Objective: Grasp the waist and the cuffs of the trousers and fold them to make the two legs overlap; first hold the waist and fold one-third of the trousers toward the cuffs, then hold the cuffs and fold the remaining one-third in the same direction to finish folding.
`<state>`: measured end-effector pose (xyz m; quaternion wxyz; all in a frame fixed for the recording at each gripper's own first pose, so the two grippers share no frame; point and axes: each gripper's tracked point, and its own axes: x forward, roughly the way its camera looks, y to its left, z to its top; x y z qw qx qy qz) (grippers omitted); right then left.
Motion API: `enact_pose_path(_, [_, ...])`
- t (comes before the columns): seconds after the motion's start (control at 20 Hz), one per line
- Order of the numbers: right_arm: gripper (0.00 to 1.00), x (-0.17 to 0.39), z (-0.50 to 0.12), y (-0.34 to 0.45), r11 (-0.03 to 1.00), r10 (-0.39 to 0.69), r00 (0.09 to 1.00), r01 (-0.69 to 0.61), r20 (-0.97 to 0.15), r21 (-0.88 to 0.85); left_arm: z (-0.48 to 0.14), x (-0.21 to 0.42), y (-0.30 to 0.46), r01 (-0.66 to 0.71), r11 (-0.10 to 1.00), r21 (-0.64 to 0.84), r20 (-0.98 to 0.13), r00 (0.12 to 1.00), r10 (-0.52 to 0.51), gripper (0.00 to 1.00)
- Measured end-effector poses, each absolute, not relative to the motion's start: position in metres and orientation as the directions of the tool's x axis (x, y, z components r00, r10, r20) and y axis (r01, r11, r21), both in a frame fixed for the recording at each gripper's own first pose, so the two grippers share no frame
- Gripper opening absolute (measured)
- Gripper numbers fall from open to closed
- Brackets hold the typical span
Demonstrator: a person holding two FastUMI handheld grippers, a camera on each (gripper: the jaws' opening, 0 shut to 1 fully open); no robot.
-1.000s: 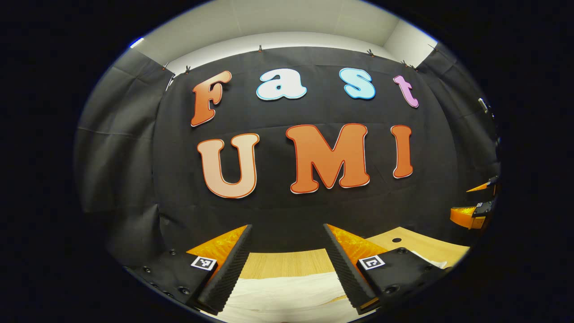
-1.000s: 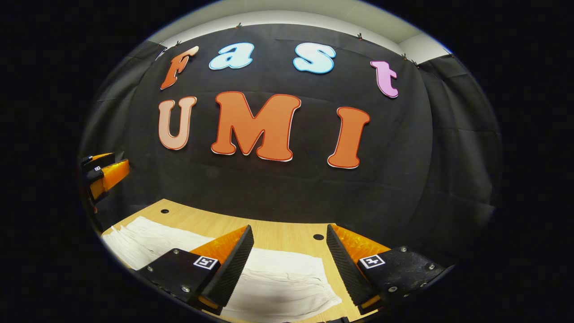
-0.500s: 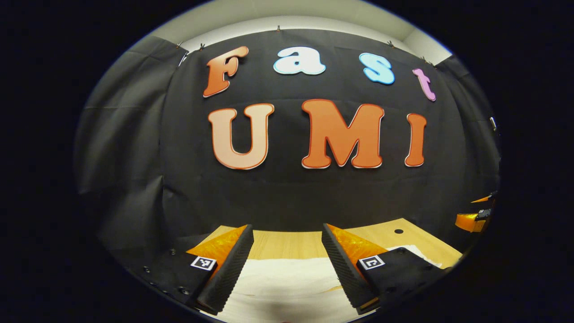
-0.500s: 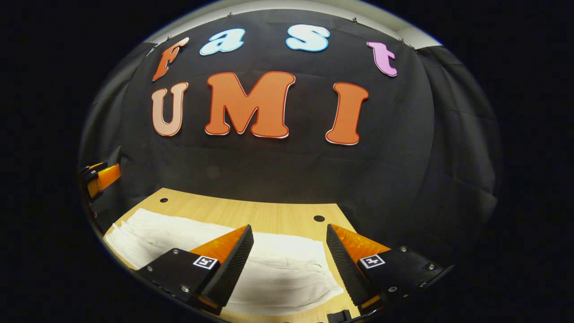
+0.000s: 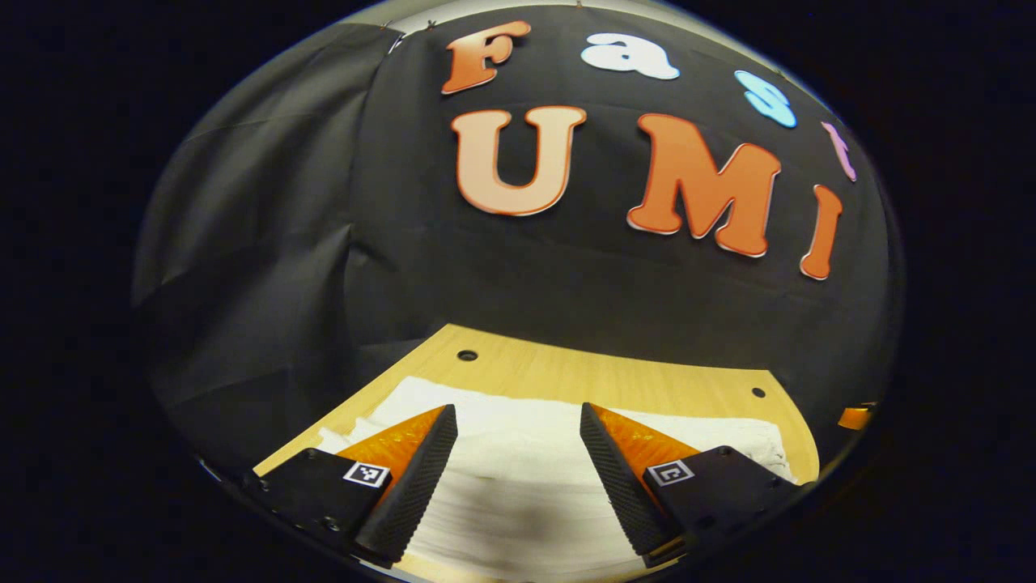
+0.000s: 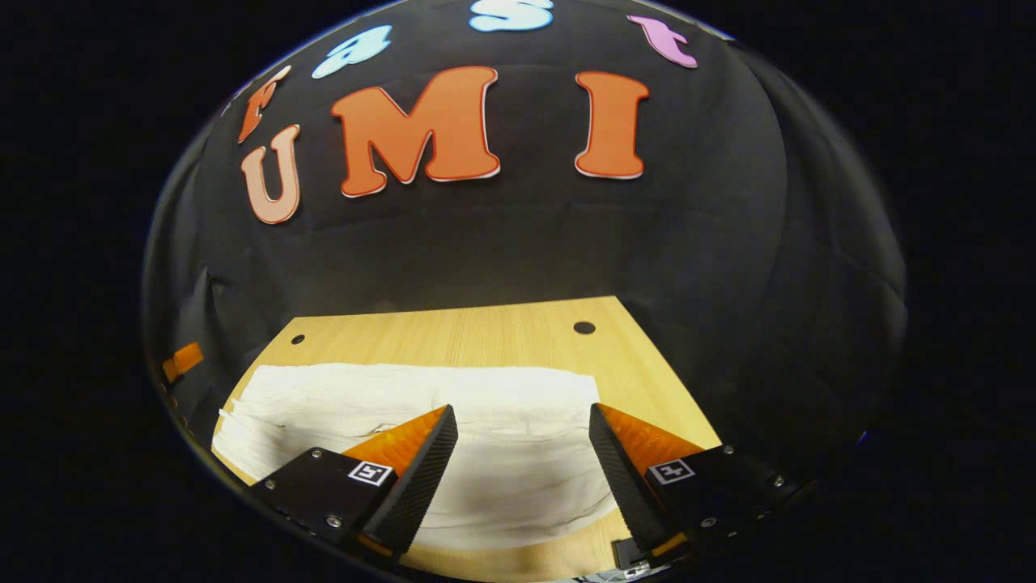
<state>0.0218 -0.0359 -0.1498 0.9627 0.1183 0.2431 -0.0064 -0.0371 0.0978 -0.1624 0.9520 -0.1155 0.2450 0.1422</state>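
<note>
White trousers (image 5: 518, 478) lie flat across a light wooden table (image 5: 607, 376), stretching left to right. In the left gripper view my left gripper (image 5: 518, 429) hangs open above one end of the cloth, nothing between its fingers. The right gripper view has the same trousers (image 6: 421, 405) with a rounded, creased end toward the lower right. My right gripper (image 6: 522, 429) stands open over that end, fingers apart and not touching the fabric. A sliver of the other gripper (image 6: 182, 360) sits at the far left edge there, and one (image 5: 854, 417) at the far right edge of the left gripper view.
The tabletop has small round holes (image 6: 583, 328) (image 5: 467, 355) near its back edge. Black cloth walls close in behind and on both sides of the table (image 6: 486, 332). Bare wood runs between the trousers and the back wall.
Both grippers have tipped downward and moved in over the trousers; more tabletop and cloth now show. The fingers stay equally wide apart.
</note>
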Motion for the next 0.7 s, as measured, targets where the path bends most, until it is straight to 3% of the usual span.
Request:
enact_pose_path(0.4, [0.98,0.007,-0.224,-0.046,0.926,0.121,0.741,0.156,-0.661,0.344,-0.234,-0.086,0.151,-0.538,0.811,-0.229,-0.685,0.681,0.259,0.97])
enact_pose_path(0.7, [0.96,-0.005,-0.27,-0.048,0.887,0.122,0.631,0.277,-0.766,0.369,-0.29,-0.117,0.183,-0.641,0.7,-0.315,-0.793,0.583,0.177,0.98])
